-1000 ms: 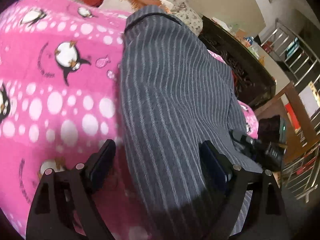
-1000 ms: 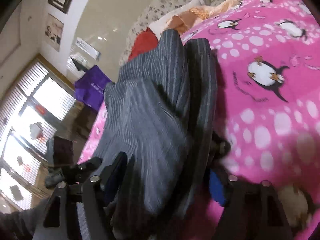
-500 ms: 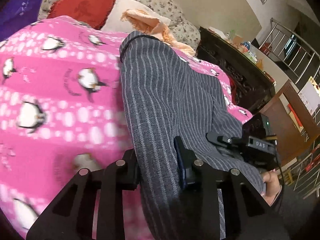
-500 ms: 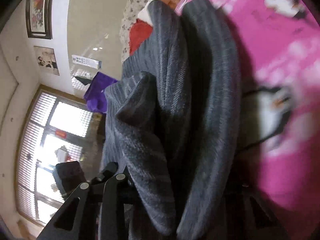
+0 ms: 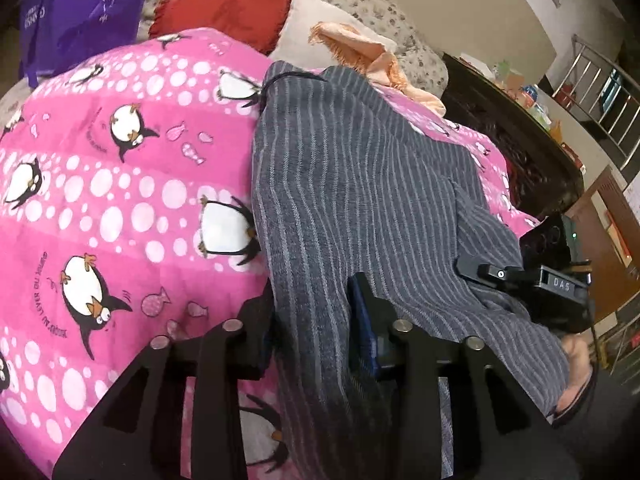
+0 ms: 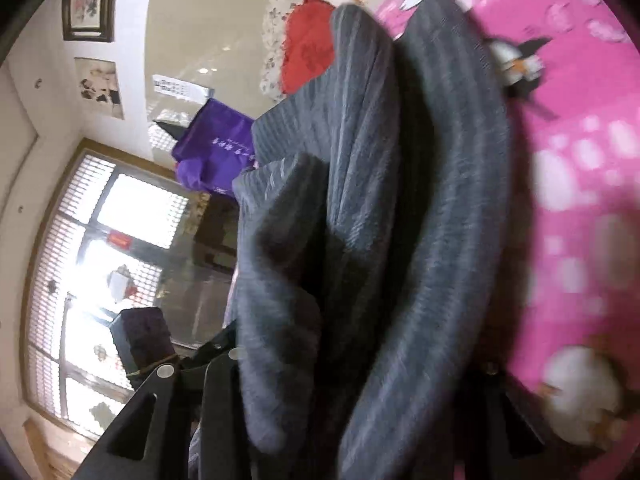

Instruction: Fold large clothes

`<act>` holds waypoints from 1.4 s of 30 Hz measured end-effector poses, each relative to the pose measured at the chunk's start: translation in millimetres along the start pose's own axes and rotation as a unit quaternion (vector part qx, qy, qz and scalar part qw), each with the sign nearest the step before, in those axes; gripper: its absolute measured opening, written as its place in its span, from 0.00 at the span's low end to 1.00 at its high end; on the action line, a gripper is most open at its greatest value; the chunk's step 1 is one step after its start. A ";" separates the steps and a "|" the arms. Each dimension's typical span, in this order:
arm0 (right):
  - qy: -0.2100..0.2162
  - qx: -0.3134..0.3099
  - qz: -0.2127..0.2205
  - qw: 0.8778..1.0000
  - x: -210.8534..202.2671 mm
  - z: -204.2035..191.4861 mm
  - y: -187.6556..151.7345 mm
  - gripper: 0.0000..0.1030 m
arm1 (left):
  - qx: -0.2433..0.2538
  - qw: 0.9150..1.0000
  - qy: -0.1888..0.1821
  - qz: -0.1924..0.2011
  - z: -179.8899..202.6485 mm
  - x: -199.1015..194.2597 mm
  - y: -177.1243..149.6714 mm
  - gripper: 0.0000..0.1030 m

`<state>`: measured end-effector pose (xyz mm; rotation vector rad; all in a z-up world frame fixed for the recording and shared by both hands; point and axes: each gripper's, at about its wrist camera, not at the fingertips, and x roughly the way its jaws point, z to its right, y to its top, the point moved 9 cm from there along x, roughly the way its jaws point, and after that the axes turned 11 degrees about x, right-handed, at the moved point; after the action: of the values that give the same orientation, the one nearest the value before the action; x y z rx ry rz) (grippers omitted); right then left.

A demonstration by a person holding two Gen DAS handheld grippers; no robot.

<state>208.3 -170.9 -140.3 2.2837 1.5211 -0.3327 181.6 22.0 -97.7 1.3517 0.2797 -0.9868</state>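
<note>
A large grey striped garment [image 5: 360,184] lies lengthwise on a pink penguin blanket [image 5: 112,184]. My left gripper [image 5: 312,320] is shut on the garment's near left edge, with cloth pinched between its jaws. The right gripper's body shows in the left wrist view [image 5: 552,284], at the garment's right edge. In the right wrist view the garment [image 6: 400,220] hangs in bunched folds, lifted off the blanket [image 6: 580,180]. My right gripper [image 6: 360,380] is shut on it; its fingertips are hidden by the cloth.
A red cushion [image 5: 224,12], a white pillow [image 5: 316,28] and an orange cloth [image 5: 368,52] lie at the far end. A purple bag [image 5: 80,8] stands far left. Dark wooden furniture [image 5: 516,136] runs along the right side. Windows [image 6: 100,280] are at left in the right wrist view.
My left gripper closed from wide open onto the garment's edge and lifted. My right gripper raised its side, so the cloth now bunches and hangs in folds.
</note>
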 end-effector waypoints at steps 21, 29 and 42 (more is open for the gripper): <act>-0.332 -0.333 -0.016 0.882 -37.9 -37.0 -120.0 0.26 | 0.049 0.998 0.034 0.024 72.9 -62.5 -85.4 0.36; -0.308 -0.316 0.034 0.897 -42.8 -33.2 -119.9 0.32 | 0.111 0.993 0.045 0.004 102.5 -41.1 -83.2 0.94; -0.384 -0.270 0.186 0.863 -164.9 -92.7 -127.7 0.67 | 0.129 0.975 0.178 0.029 141.2 -109.6 -52.3 0.98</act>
<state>25.6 -224.1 -14.2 1.6266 0.6363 -0.5372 28.6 -52.8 -22.3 1.7673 0.3885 -0.7451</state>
